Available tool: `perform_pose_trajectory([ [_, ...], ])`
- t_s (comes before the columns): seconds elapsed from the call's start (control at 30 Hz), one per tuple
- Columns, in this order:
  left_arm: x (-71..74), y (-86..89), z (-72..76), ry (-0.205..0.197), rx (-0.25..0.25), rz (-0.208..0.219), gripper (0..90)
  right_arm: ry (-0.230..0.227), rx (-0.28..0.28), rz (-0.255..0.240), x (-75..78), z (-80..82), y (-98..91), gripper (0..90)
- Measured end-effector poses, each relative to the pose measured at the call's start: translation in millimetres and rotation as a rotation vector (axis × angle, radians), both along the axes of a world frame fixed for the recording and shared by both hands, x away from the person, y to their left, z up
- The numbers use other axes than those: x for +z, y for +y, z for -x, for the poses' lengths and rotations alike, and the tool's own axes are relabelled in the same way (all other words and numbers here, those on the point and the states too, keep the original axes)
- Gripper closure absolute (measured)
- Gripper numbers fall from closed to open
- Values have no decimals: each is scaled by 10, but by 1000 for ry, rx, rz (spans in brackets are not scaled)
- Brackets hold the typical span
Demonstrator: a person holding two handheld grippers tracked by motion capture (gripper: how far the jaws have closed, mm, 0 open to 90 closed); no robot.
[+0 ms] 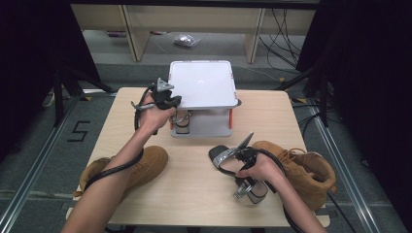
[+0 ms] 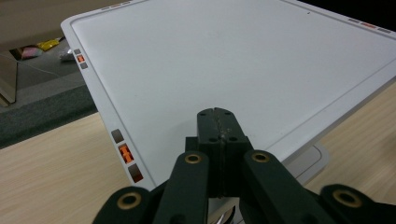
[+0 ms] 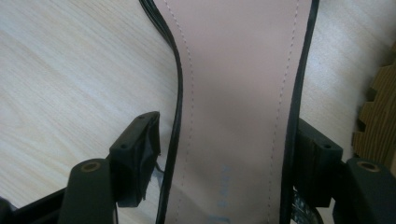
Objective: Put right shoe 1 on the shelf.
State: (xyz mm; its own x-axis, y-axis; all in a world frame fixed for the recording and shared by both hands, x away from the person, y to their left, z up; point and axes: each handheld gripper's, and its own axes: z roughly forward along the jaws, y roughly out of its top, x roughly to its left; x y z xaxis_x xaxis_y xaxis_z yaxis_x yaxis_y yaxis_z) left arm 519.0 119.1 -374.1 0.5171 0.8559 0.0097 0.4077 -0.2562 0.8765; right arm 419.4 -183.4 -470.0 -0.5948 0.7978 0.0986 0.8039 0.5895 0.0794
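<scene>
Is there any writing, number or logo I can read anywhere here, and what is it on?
"5": a black numeral marked on the grey floor, left of the table.
Faint blue stamp on the sandal's pink insole: too blurred to read.
Small orange and grey marks along the white tray's rim: symbols, no legible text.

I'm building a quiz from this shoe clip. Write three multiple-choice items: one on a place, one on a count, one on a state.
1. Where is the black sandal with the pink insole?
A. on a white rack
B. on the light wooden table, between the right gripper's jaws
C. inside a boot

2. How many tan lace-up boots?
A. one
B. two
C. three

3. The left gripper's jaws are:
A. shut, empty
B. wide open
C. holding a boot

B: jaws flank its sole.
B: left boot, right boot.
A: pads meet.
</scene>
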Motion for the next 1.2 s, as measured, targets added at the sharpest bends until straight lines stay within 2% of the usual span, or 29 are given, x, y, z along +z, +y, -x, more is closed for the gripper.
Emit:
perform_pose_trajectory([
  [0.07, 1, 2, -1, 0, -2, -1, 896, 7, -14, 11, -6, 0, 16, 362],
  [0.13, 1, 1, -1, 1, -1, 0, 896, 4, 14, 16, -10, -21, 7, 372],
  [0.17, 2, 0, -2, 0, -2, -2, 896, 10, -11, 27, -7, -8, 21, 380],
  [0.2, -1, -8, -2, -2, 2, 9, 896, 10, -13, 31, -8, -12, 24, 385],
  [0.27, 1, 1, -1, 1, -1, 0, 896, 13, -28, 37, -6, -18, 33, 398],
  [0.33, 1, 4, -2, 0, -4, -1, 896, 2, -3, 40, -14, -38, 22, 413],
  [0.37, 1, 3, -2, 1, -2, 2, 896, 16, -75, 52, 4, -21, 51, 426],
  [0.4, 1, 2, -2, 2, -1, 3, 896, 40, -116, 64, 19, -13, 72, 427],
  [0.5, 0, -7, -5, -1, 1, 11, 896, 38, -124, 66, 21, -6, 78, 429],
  [0.53, 0, -7, -5, -2, 1, 10, 896, 36, -117, 60, 17, -8, 69, 429],
  [0.57, 0, -7, -5, -1, 1, 10, 896, 34, -138, 60, 18, 3, 76, 430],
  [0.6, 1, -7, -5, -1, 1, 9, 896, 32, -127, 55, 18, 1, 67, 430],
  [0.63, 1, -8, -5, -1, 1, 8, 896, 39, -162, 54, 21, 20, 83, 430],
  [0.7, 6, 0, -4, 2, -3, -6, 896, 41, -141, 42, 19, 13, 61, 431],
  [0.73, 6, 0, -4, 2, -3, -6, 896, 26, -166, 41, 14, 30, 68, 431],
  [0.87, 2, -7, -6, 0, 0, 8, 896, 30, -178, 20, 20, 52, 47, 432],
  [0.97, 7, 1, -5, 2, -5, -6, 896, 26, -190, -1, 29, 79, 31, 432],
  [1.0, 6, 0, -5, 2, -4, -6, 896, 34, -187, -11, 40, 84, 18, 432],
  [1.03, 6, 1, -5, 2, -4, -5, 896, -19, -112, -30, 13, 58, -24, 432],
  [1.07, 6, 1, -5, 2, -4, -6, 896, 21, -179, -30, 42, 87, 3, 433],
  [1.1, 7, 1, -5, 2, -4, -6, 896, 13, -209, -36, 55, 104, 17, 433],
  [1.17, 6, -1, -4, 1, -3, -7, 896, 9, -218, -43, 82, 103, 14, 432],
  [1.2, 7, -1, -3, 2, -3, -8, 896, -13, -222, -51, 81, 105, 14, 433],
])
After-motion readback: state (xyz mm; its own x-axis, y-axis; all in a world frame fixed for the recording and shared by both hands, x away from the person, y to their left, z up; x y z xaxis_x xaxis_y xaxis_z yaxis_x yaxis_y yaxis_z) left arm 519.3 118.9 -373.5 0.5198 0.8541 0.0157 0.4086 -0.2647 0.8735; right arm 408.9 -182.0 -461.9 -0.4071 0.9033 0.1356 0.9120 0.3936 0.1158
